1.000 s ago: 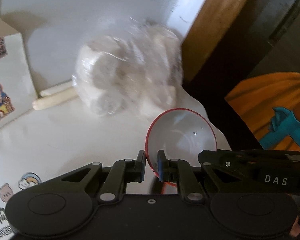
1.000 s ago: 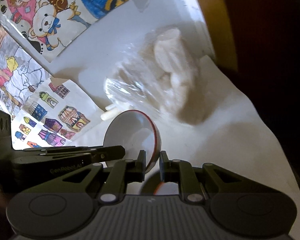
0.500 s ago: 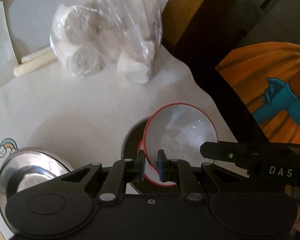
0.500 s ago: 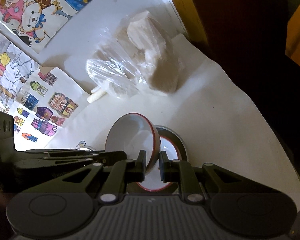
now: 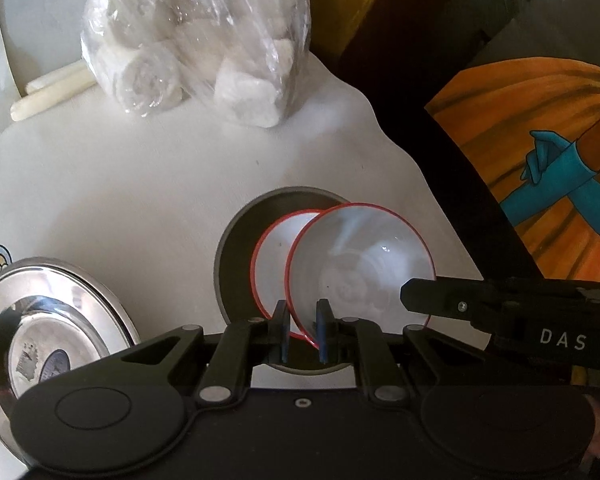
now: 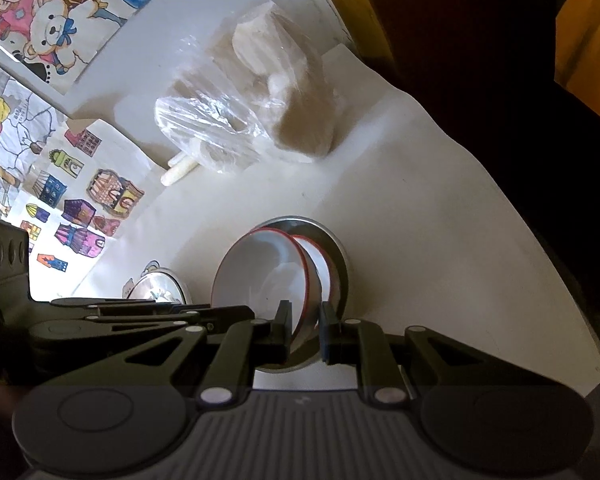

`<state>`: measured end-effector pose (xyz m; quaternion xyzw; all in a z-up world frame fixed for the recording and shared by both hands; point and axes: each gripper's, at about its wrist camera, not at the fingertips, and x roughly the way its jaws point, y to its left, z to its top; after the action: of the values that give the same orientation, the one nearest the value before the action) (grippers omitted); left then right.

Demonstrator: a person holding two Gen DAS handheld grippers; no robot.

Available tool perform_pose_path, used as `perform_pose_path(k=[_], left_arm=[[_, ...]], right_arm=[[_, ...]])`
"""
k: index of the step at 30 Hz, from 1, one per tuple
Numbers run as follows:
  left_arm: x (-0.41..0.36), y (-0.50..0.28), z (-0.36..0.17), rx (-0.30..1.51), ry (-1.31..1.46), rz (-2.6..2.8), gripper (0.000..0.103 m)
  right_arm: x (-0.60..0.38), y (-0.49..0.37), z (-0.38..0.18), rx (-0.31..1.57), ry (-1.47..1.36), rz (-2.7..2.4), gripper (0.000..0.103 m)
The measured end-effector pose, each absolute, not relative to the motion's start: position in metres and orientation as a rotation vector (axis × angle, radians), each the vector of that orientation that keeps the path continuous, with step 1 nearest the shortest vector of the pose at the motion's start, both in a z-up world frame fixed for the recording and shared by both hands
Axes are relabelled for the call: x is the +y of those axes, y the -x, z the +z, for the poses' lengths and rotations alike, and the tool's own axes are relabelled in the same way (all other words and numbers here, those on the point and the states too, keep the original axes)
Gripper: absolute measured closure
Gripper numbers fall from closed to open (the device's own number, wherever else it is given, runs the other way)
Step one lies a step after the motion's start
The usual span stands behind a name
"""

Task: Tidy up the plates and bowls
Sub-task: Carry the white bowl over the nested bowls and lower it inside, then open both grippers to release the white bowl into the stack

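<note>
Both grippers are pinching the same red-rimmed bowl [image 5: 360, 268] by its rim, left gripper [image 5: 302, 330] and right gripper [image 6: 305, 330] each with fingers clamped on the edge. It's tilted above a second bowl [image 5: 272, 264] sitting on a dark plate [image 5: 236, 248]. Steel plate [image 5: 40, 312] at 9 o'clock, bag of rolls [image 5: 196, 40] up at 11.

Bare tabletop [image 5: 148, 184] btwn bagged rolls [image 5: 188, 40] & plates [image 5: 240, 248]

White bowl [image 5: 360, 264], red rim
</note>
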<state>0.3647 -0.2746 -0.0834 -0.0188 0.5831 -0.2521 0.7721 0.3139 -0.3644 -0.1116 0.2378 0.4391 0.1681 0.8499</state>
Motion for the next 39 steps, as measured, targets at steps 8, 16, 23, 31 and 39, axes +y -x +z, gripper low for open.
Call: perform_pose_path(k=[8, 16, 23, 31, 39], left_arm=[[-0.277, -0.368, -0.086, 1.271, 0.042, -0.532, 0.089], [-0.276, -0.368, -0.089, 1.28, 0.047, -0.521, 0.089], [-0.277, -0.37, -0.09, 1.289, 0.049, -0.503, 0.089], [-0.278, -0.372, -0.092, 1.3, 0.046, -0.486, 0.089], [-0.28, -0.375, -0.092, 1.304, 0.045, -0.469, 0.088]], right_arm=[[-0.365, -0.316, -0.115, 0.936, -0.499, 0.35, 0.088], [-0.362, -0.318, -0.115, 0.94, -0.491, 0.358, 0.088], [-0.36, -0.322, -0.116, 0.951, -0.489, 0.364, 0.088], [-0.359, -0.326, -0.119, 0.961, -0.491, 0.372, 0.088], [-0.357, -0.333, -0.12, 0.978, -0.487, 0.376, 0.088]])
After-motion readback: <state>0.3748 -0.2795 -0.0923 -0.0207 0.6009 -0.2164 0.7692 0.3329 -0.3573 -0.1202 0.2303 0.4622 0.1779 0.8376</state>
